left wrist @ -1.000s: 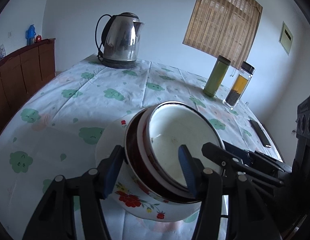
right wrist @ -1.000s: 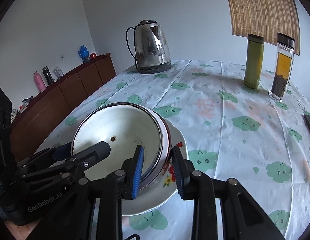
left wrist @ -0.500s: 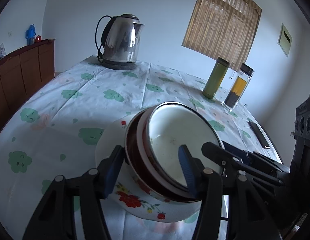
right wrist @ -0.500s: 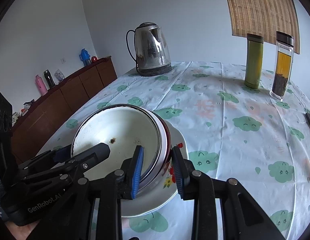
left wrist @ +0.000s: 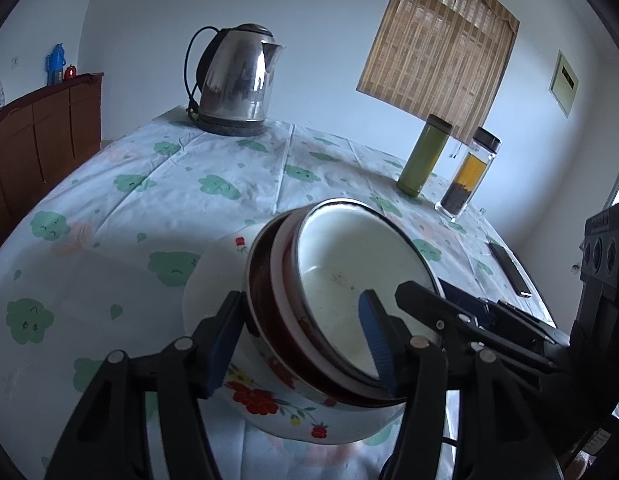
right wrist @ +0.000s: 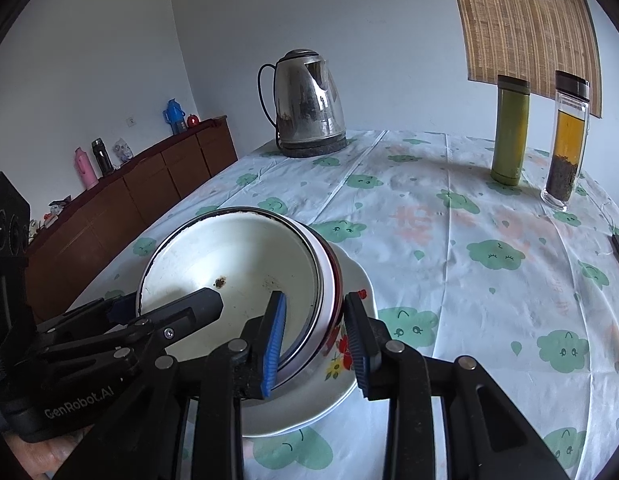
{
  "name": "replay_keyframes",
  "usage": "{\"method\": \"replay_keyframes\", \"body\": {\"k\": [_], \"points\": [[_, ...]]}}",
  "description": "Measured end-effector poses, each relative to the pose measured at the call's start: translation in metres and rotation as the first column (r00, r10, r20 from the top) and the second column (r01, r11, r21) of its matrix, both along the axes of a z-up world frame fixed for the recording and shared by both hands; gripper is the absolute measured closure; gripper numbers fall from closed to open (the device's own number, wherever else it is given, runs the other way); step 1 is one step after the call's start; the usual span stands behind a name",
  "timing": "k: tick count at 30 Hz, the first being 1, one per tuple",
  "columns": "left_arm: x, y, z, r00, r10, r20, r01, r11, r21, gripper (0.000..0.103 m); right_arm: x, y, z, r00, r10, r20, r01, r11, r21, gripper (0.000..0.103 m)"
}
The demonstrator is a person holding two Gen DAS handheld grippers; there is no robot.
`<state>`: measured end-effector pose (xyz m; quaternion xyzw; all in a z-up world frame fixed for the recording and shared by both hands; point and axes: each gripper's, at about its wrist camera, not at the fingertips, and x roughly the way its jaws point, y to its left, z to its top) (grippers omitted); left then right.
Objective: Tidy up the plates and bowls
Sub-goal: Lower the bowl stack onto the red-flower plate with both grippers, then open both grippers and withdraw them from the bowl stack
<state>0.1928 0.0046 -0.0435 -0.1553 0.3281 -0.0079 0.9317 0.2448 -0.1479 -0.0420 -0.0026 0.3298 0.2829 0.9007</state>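
Gripping stacked bowls [left wrist: 341, 288] from both sides, left gripper [left wrist: 297, 344] fingers opening, right gripper [right wrist: 317, 340] narrow across rims; risking slip onto floral plate [right wrist: 349, 360].

Three nested bowls [left wrist: 341, 280], one floral plate [left wrist: 277, 404], one kettle [left wrist: 235, 80], two bottles [right wrist: 509, 128], two grippers [left wrist: 299, 344]

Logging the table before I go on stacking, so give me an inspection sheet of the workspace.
surface: table under a cloud-print cloth, creased
job's things: nested bowls sitting in a floral plate
clutter: kettle, green flask, glass tea bottle, phone
grippers: left gripper clamps the bowls' rim, jaws opening; right gripper clamps the opposite rim
cables: nothing seen
surroundings: wooden sideboard, bamboo blind
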Motion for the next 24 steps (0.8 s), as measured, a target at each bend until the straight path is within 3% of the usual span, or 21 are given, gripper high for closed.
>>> {"method": "replay_keyframes", "body": {"k": [13,17,19,24], "points": [[-0.009,0.0,0.009,0.999,0.002,0.046,-0.002,1.0,0.008,0.039,-0.011,-0.004,0.011,0.996,-0.002,0.085,0.004,1.0,-0.024,0.062],[-0.02,-0.003,0.022,0.992,0.023,0.123,-0.031,0.998,0.06,0.027,-0.02,-0.013,0.019,0.99,-0.013,0.143,0.012,1.0,0.004,0.058],[-0.025,-0.002,0.027,0.987,0.024,0.158,-0.035,0.997,0.066,0.023,-0.026,-0.019,0.025,0.981,-0.038,0.192,0.034,0.999,0.022,0.048],[-0.029,-0.001,0.031,0.981,0.039,0.192,-0.057,0.995,0.088,0.014,-0.037,-0.031,0.037,0.953,-0.094,0.288,0.081,0.995,0.054,0.04]]}}
